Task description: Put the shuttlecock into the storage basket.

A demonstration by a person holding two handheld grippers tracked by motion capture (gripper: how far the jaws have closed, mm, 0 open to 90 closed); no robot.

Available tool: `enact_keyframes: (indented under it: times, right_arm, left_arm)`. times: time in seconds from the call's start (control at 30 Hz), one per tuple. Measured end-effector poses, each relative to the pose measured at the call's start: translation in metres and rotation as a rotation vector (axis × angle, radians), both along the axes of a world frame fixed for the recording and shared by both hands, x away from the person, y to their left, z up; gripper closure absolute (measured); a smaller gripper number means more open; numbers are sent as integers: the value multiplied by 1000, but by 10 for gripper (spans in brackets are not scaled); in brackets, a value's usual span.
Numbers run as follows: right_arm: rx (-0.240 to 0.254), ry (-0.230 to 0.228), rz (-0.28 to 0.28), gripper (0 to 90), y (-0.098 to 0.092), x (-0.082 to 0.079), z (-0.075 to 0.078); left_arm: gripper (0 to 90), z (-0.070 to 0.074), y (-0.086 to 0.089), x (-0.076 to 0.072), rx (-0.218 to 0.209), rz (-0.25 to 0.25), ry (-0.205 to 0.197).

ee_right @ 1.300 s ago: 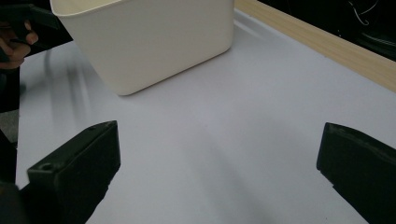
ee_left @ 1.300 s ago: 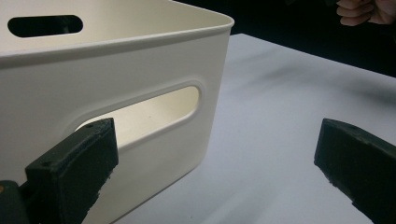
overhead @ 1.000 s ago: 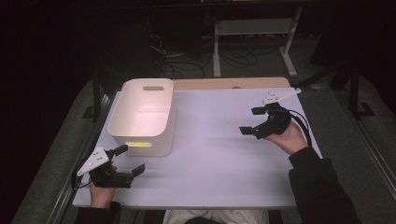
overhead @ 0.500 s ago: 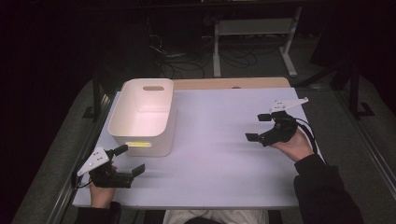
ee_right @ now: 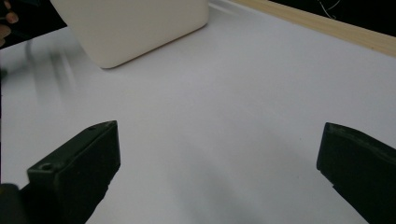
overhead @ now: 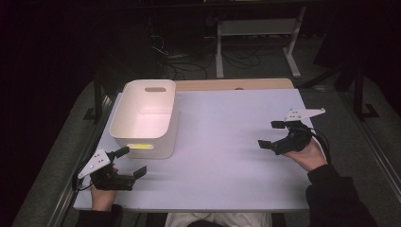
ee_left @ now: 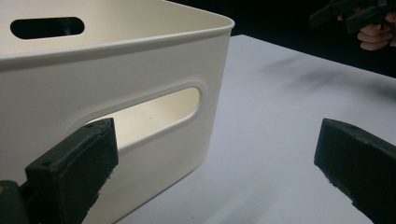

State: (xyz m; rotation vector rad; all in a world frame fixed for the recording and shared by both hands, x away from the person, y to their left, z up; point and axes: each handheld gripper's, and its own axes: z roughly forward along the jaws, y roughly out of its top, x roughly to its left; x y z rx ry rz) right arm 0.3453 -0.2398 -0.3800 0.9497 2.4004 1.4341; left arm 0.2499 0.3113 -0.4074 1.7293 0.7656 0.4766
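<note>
A white plastic bin (overhead: 144,118) with handle slots stands on the left part of the pale table (overhead: 222,142); it looks empty. My left gripper (overhead: 131,162) is open just in front of the bin's near wall, close to the table's front left corner. In the left gripper view the bin (ee_left: 116,84) and its handle slot loom right ahead of the spread jaws. My right gripper (overhead: 272,135) is open near the table's right edge, held by a hand, with nothing between its jaws. The right gripper view looks across bare table toward the bin (ee_right: 135,28).
A wooden strip (overhead: 231,84) runs along the table's far edge. Beyond it are dark floor, cables and a metal stand (overhead: 255,42). A dark rail (overhead: 373,142) runs along the right side of the table.
My right gripper has moved right and toward the near side, away from the table's middle. The left gripper and the bin have stayed put.
</note>
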Motion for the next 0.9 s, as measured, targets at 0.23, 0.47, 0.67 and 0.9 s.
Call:
enact_keyframes:
  times: [0.23,0.47,0.67,0.9]
  right_arm:
    - [1,0,-26,0,-14,-11,-11]
    - [-6,-5,-43,0,-21,-20,-22]
    - [0,-12,-61,0,-28,-31,-31]
    - [32,-13,-89,0,-39,-44,-41]
  left_arm:
    - [0,0,0,0,2,2,1]
    - [0,0,0,0,3,4,-1]
    - [0,0,0,0,7,5,0]
    - [0,0,0,0,9,6,4]
